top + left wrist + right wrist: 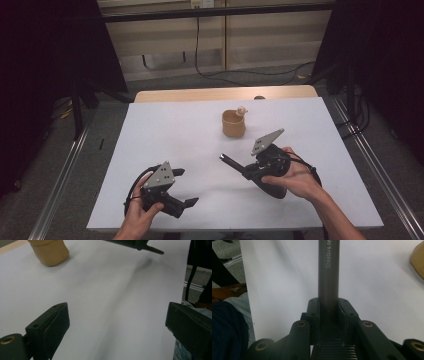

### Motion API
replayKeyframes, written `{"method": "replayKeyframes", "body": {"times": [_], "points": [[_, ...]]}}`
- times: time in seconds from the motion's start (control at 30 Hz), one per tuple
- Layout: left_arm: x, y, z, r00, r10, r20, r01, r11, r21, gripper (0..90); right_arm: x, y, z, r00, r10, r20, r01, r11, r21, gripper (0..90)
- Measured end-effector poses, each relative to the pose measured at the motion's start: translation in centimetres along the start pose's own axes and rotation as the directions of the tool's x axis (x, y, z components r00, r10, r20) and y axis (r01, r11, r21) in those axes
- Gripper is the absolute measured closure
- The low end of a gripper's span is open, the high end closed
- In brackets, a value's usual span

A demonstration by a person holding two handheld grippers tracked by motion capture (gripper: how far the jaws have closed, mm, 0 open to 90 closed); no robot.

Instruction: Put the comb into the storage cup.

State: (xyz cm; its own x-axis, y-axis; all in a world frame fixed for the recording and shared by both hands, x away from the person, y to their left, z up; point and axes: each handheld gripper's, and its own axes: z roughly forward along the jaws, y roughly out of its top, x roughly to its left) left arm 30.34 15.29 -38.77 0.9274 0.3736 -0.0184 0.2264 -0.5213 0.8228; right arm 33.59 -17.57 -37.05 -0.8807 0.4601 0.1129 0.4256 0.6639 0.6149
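My right gripper (251, 173) is shut on a dark grey pen (232, 163), whose tip points left and away over the white tabletop (175, 135). In the right gripper view the pen (328, 270), printed with pale lettering, runs straight up from between the gripper's (328, 312) closed jaws. A tan cup (233, 125) stands beyond it near the table's middle back, with a small pale object (242, 110) at its rim. My left gripper (185, 187) rests near the front left, open and holding nothing. In the left gripper view its (117, 325) jaws stand wide apart, with the cup (48, 251) and the pen (135, 243) ahead.
A wooden table edge (225, 93) shows behind the white top. Metal rails (65, 170) run along both sides on the floor, and cables (240, 75) lie behind. The white top drops off close to the left gripper's right side (183, 277).
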Motion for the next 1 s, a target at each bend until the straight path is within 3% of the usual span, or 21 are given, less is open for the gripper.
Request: {"method": "replayKeyframes", "body": {"times": [0.1,0.23,0.3,0.47,0.57,0.7,0.87,1.0], "points": [[0.5,0.5,0.5,0.9991,0.01,0.041,-0.01,0.9999,-0.002,5.1,0.1,0.4,0.2,0.9999,-0.011,-0.009,0.011,1.0,0.008,73.0],[0.7,1.1,1.0,0.999,0.021,0.038,-0.021,0.9998,-0.004,4.7,0.5,0.7,0.8,0.9996,-0.026,-0.013,0.026,0.999,0.04,73.0],[0.8,1.4,1.2,0.9979,0.019,0.062,-0.02,0.9998,0.01,5.0,0.7,0.8,1.0,0.9991,-0.034,-0.025,0.035,0.998,0.044,73.0],[1.0,1.8,1.8,0.9991,0.042,0.013,-0.042,0.9991,0.009,5.0,1.0,1.1,1.4,0.9975,-0.058,-0.041,0.061,0.996,0.061,73.0],[1.2,1.9,2.2,0.9958,0.067,0.063,-0.068,0.9977,0.011,4.9,1.0,1.3,1.7,0.9974,-0.063,-0.036,0.066,0.994,0.085,73.0],[1.0,2.4,3.0,0.9904,0.09,0.105,-0.097,0.9934,0.062,4.2,0.4,1.5,2.3,0.9967,-0.075,-0.031,0.078,0.99,0.116,73.0],[1.3,2.9,3.5,0.9895,0.082,0.119,-0.095,0.99,0.105,4.2,0.5,2.1,2.5,0.9932,-0.105,-0.051,0.111,0.983,0.149,73.0],[1.7,3.1,4.0,0.9855,0.069,0.155,-0.09,0.9863,0.138,7.6,0.5,2.5,2.7,0.9918,-0.112,-0.062,0.122,0.973,0.196,73.0]]}}
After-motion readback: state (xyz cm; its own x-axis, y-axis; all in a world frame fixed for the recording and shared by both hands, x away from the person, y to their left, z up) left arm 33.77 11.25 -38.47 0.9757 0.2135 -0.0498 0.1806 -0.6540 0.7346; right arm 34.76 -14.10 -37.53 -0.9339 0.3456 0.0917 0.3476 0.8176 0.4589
